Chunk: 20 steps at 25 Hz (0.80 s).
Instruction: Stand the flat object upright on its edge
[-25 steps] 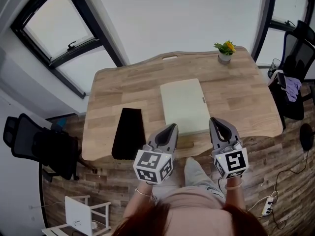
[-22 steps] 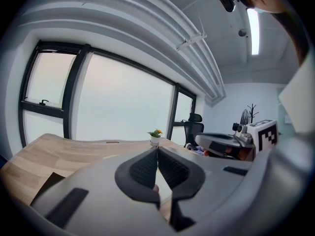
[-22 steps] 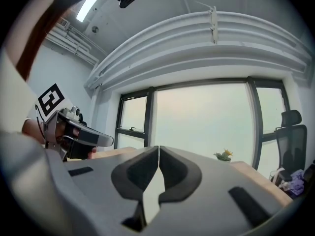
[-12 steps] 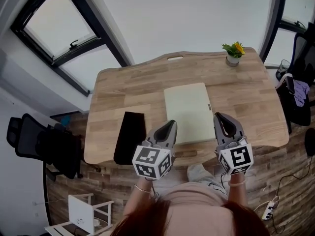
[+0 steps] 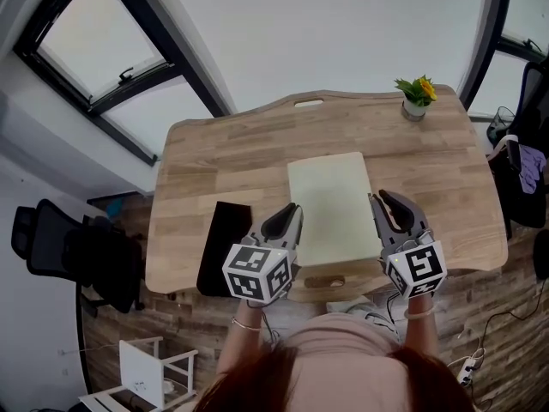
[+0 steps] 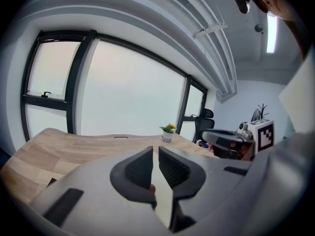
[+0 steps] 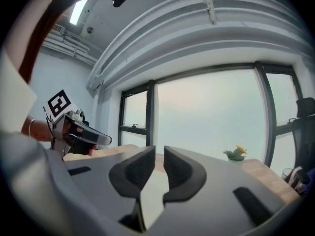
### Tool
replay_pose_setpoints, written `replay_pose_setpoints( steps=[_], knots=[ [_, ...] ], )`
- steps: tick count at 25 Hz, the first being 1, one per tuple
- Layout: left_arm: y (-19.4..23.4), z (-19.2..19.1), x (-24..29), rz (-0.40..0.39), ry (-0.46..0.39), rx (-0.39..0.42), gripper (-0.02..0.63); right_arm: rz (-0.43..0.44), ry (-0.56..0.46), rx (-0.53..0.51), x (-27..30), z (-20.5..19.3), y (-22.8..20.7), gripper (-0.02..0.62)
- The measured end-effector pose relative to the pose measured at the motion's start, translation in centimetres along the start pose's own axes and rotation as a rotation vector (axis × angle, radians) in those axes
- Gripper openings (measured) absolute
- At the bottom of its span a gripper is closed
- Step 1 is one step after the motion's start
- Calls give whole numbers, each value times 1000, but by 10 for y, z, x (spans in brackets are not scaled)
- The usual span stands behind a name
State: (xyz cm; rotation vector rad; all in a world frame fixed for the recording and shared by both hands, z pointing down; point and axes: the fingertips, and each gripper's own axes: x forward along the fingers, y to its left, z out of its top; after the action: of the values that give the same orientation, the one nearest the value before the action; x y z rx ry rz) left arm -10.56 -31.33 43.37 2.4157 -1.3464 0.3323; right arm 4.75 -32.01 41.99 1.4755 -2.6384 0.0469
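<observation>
Flat board (image 5: 333, 200), one cream piece, is laid flat at the middle of one wooden table (image 5: 223, 157). Left gripper (image 5: 290, 215) jaws are pressed together on nothing. Right gripper (image 5: 386, 204) jaws have just been opening slightly, with nothing between them. One black slab (image 5: 225, 245) and one potted plant (image 5: 415, 95) are also seen.

The counter (image 5: 223, 157) is made of pale wood, matt, with grain and joined staves shown. The cream flat object (image 5: 330, 200) is seen as smooth and matt. The black slab (image 5: 225, 243) is matt. The left tool (image 6: 155, 150) is moulded in matt grey plastic, its pads (image 6: 139, 168) finely ribbed. The floor (image 5: 184, 316) is laid in darker wood planks.
</observation>
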Motion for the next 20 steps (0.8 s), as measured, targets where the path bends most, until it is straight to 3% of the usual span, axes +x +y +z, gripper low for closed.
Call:
replay_pose_setpoints(
  steps=[5,8,20],
  knots=[
    [22,0,12,26,4,-29,22,34,45,-13,22,-13,-9,56],
    [34,-4,20,37,26,-48,75,54,74,-15,34,-22,-12,70],
    [76,-27,50,70,91,-141,99,90,182,27,71,-66,-33,102]
  ],
)
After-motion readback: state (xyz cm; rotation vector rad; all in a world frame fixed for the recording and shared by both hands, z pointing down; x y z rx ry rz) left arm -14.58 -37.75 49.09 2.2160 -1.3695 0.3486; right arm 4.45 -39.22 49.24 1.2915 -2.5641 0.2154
